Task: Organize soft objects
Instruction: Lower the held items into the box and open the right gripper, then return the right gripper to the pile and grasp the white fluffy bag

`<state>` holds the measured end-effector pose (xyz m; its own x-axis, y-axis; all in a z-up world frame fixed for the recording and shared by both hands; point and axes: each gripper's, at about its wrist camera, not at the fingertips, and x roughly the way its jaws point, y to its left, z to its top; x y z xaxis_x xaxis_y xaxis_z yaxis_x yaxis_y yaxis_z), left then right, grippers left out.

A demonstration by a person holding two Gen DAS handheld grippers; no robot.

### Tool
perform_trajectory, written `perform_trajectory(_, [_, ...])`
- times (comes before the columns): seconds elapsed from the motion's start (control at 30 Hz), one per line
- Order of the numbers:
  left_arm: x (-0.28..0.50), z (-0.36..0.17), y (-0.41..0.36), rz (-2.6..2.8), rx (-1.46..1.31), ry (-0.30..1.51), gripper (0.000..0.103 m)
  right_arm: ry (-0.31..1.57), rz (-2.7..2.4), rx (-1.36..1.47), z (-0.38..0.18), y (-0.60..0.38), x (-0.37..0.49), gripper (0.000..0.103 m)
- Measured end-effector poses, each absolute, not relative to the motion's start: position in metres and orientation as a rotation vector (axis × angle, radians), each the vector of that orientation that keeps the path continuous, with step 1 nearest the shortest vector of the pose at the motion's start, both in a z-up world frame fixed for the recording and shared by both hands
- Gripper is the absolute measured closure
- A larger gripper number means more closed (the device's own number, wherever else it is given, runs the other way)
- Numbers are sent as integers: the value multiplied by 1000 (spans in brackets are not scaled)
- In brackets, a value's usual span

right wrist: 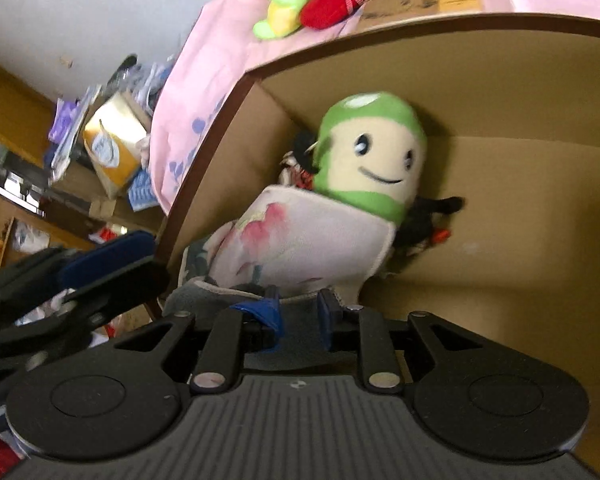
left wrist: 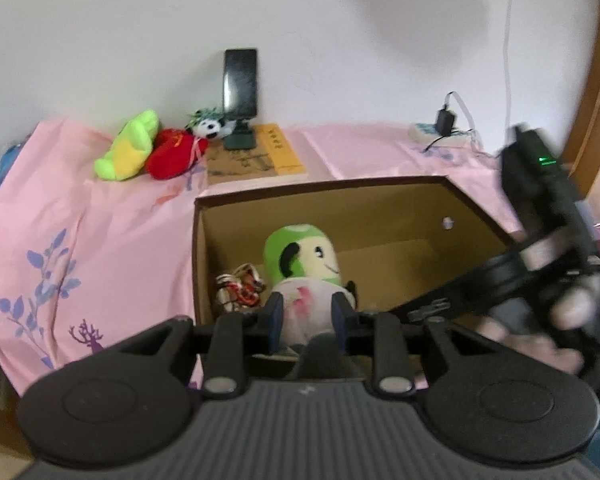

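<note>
One cardboard box [left wrist: 380, 208] stands open on the pink-covered surface [left wrist: 100, 220]. Inside it are two soft things that can be made out: a green-headed plush doll [left wrist: 300, 256] with a cream smiling face and a pale robe with pink blotches, and a small red, white and black bundle [left wrist: 238, 288] lying in the near-left corner, touching the doll's side. In the right wrist view a dark, partly hidden item [right wrist: 428, 220] also lies behind the doll; what it is cannot be told.

Both claws pinch the doll's lower body. The left claw [left wrist: 307, 320] has its two blue-padded fingers pressed against either side of the pale robe. The right claw [right wrist: 300, 314] grips the robe's bottom edge, its fingers close together on the fabric. The doll leans against the box's left wall, head up.

Three more soft toys lie outside the box, at the far left of the surface near the wall: one green-and-yellow toy [left wrist: 126, 148], one red toy [left wrist: 172, 154] touching it, and one small panda [left wrist: 210, 126] just beside the red one. Next to them lies one brown book [left wrist: 256, 156] carrying one phone on a stand [left wrist: 240, 88]. One power strip with a black charger [left wrist: 444, 128] sits at the far right.
</note>
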<state>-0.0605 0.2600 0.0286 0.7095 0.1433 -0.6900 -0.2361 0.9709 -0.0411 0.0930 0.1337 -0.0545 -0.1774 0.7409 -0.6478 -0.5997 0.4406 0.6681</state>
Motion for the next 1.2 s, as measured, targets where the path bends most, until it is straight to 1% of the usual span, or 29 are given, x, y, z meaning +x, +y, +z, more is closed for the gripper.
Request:
perform_trajectory(0.33, [-25,20,251,285,-102,831,74,1146,1068,165,-38,93,110,97])
perform_trajectory(0.4, [-19,21,246,311,-99,843,72,1120,1057,163,-36,86,112,97])
perform_trajectory(0.5, [-9,24,234,355,-81,850,61,1088,1029,150,-31,74,116,97])
perform_trajectory(0.53, [-7,25,230,371,-72,847,51,1073,1020,140,-29,70,117,97])
perform_trajectory(0.57, [-4,27,225,383,-66,844,46,1057,1013,131,-27,66,118,97])
perform_trajectory(0.7, [6,32,206,412,-83,836,46,1014,989,110,-21,48,122,97])
perform_trajectory(0.87, [23,34,179,466,-73,853,42,982,958,58,-16,23,124,97])
perform_trajectory(1.03, [37,35,150,503,-65,865,41,981,959,76,-18,-8,131,97])
perform_trajectory(1.07, [40,36,145,507,-65,865,40,977,960,78,-19,-14,132,100])
perform_trajectory(1.2, [49,37,121,518,-54,864,38,954,968,72,-18,-36,133,99])
